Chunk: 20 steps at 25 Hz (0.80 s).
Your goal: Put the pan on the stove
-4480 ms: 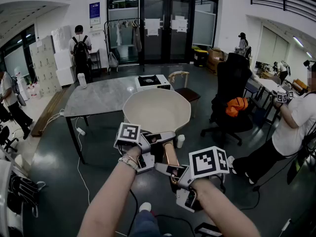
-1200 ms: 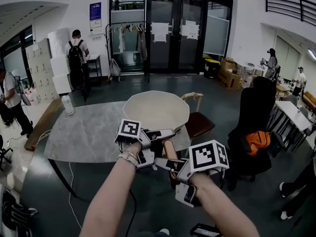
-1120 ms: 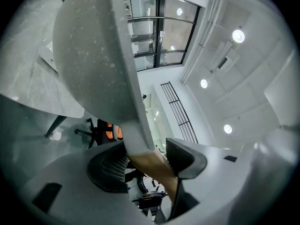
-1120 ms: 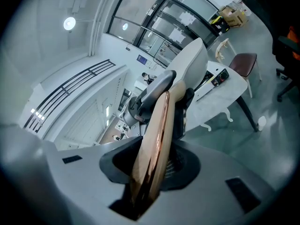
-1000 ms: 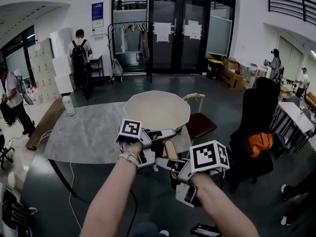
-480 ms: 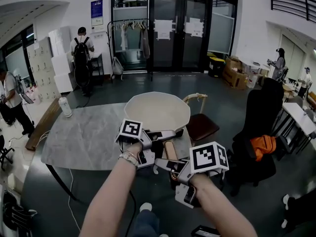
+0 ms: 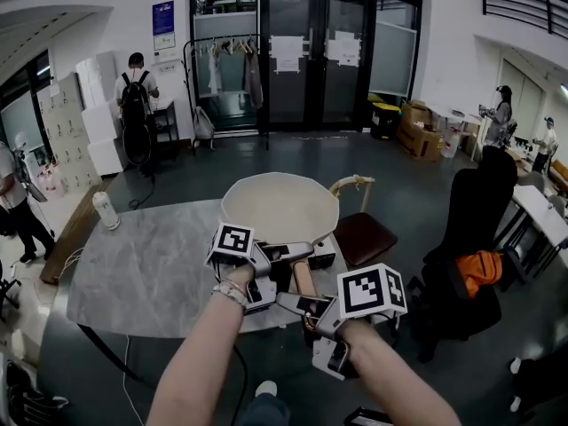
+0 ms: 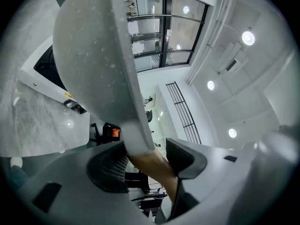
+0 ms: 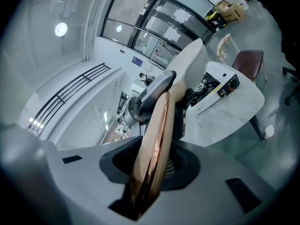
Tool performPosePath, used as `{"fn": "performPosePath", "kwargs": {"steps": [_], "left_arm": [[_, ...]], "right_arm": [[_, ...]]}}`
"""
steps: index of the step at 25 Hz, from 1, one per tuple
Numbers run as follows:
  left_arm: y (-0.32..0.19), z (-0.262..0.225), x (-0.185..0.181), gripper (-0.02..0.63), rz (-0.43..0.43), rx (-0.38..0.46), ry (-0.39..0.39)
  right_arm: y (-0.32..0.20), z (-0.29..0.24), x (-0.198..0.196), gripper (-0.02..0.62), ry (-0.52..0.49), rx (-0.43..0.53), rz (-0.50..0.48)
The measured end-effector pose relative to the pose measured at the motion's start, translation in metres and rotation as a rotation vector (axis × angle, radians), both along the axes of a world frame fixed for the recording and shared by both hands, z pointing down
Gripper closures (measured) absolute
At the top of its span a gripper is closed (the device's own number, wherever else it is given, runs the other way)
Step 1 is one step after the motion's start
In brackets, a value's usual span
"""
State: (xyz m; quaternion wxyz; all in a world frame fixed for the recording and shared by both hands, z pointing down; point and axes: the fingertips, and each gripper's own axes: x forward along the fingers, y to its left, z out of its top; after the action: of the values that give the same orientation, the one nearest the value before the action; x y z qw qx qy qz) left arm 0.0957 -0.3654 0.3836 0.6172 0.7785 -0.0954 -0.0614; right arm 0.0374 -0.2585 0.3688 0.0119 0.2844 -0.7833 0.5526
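Left gripper (image 7: 286,254): fingers clamped on pan (image 7: 280,204) handle (image 7: 303,280) near bowl.
Right gripper (image 7: 300,303): fingers clamped on handle end.
Stove (image 7: 323,254): ahead, under pan.

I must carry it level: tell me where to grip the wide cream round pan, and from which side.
Grip the cream pan by its brown handle, from the free end: the only narrow part, it juts toward the person. Left gripper holds it near the bowl, right gripper farther back.
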Motion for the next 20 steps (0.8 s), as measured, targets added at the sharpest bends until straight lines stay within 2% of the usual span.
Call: {"fn": "performPosePath", "kwargs": {"steps": [8, 11, 15, 20], "left_arm": [[-0.054, 0.023, -0.014, 0.356, 0.007, -0.022, -0.021], [-0.066, 0.027, -0.018, 0.356, 0.007, -0.041, 0.0], [-0.09, 0.04, -0.028, 0.356, 0.012, -0.02, -0.008], [-0.109, 0.057, -0.036, 0.356, 0.006, -0.087, -0.019]], "right_arm": [[-0.051, 0.015, -0.013, 0.489, -0.001, -0.031, 0.013], [-0.066, 0.022, -0.019, 0.489, 0.005, -0.048, 0.012], [-0.086, 0.029, -0.027, 0.489, 0.015, -0.065, 0.012], [-0.106, 0.037, -0.033, 0.489, 0.018, -0.099, 0.016]]}}
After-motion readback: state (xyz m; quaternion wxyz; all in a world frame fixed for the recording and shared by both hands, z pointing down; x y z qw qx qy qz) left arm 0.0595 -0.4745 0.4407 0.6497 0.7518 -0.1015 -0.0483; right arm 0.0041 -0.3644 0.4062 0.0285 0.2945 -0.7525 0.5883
